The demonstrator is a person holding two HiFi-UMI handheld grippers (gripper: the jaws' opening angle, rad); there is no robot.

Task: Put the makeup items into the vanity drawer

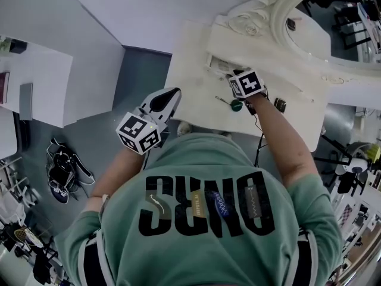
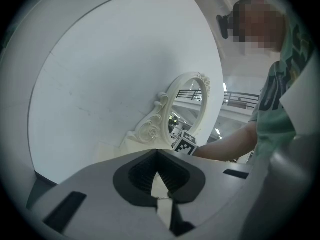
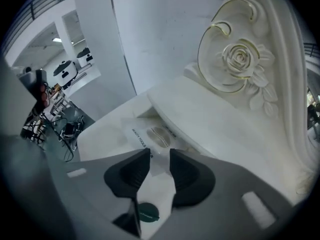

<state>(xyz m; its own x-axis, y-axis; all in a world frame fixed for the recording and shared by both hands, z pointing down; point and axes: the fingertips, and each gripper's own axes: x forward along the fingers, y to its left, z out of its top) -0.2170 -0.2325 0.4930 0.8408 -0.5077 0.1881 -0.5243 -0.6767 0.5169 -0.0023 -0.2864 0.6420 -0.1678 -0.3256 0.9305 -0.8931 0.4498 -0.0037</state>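
Right claw (image 3: 160,153) half-spread, empty, above packet (image 3: 156,135) in open drawer (image 1: 213,63); left claw (image 2: 156,153) closed, empty. Next, probably: green-capped item (image 1: 236,105), table (image 1: 190,91) middle.

Room, pale and evenly lit. White wall (image 1: 178,5) — beyond the right claw (image 3: 160,153). Cream vanity table (image 1: 190,91) beneath that claw; oval mirror (image 1: 339,16) in a carved rose frame (image 3: 240,59) ahead, to its right. Grey floor (image 1: 137,82) to the claw's left — white side table (image 1: 41,82) further left, well apart.

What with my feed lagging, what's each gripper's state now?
Left gripper: shut, empty.
Right gripper: open, holding nothing.
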